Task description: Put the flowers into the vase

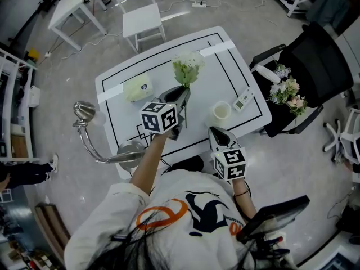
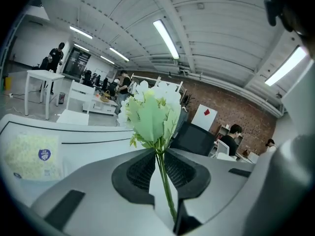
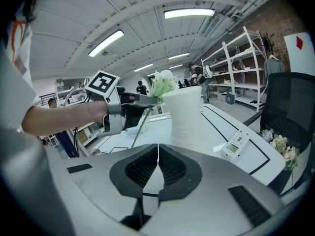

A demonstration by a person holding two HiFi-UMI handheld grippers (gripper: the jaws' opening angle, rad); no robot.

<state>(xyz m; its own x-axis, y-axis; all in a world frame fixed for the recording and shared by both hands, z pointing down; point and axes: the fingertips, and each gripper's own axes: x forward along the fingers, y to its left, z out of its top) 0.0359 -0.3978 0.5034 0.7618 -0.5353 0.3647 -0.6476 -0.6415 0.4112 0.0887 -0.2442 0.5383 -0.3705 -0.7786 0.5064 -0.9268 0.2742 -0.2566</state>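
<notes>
**A:** Where are the flowers (image 2: 152, 114)?

**B:** In the left gripper (image 2: 158, 151). Its jaws are pressed on the thin green stem from both sides. The pale green and white head stands just above the jaw tips, upright and leaning slightly left.

**A:** Are they in the vase (image 1: 222, 112) yet?

**B:** No. From the head view the bunch hangs over the middle of the table (image 1: 225, 66). The vase stands well to its right, near the table's front edge. It is a white ribbed cylinder, upright, with its mouth showing open.

**A:** Does the stem reach the tabletop?

**B:** Hard to say. From the right gripper view it slants down out of the left gripper towards the surface. I can't make out whether the end touches.

**A:** And the right gripper (image 3: 158, 146)?

**B:** Its jaws are closed together with nothing between them. It points at the vase from the person's side, near it but apart.

**A:** What else is on the table?

**B:** A pale green packet (image 1: 137, 88) lies left of the flowers, near the far left corner. A small white device with a screen (image 1: 243, 99) lies just right of the vase. Black lines are marked on the white top.

**A:** And around it?

**B:** A black chair (image 1: 315, 66) stands at the right with a second bunch (image 1: 287, 91) of pink and white blooms on its seat. A white chair (image 1: 140, 16) sits beyond the far edge. A curved chrome stand (image 1: 90, 139) rises at the left.
</notes>
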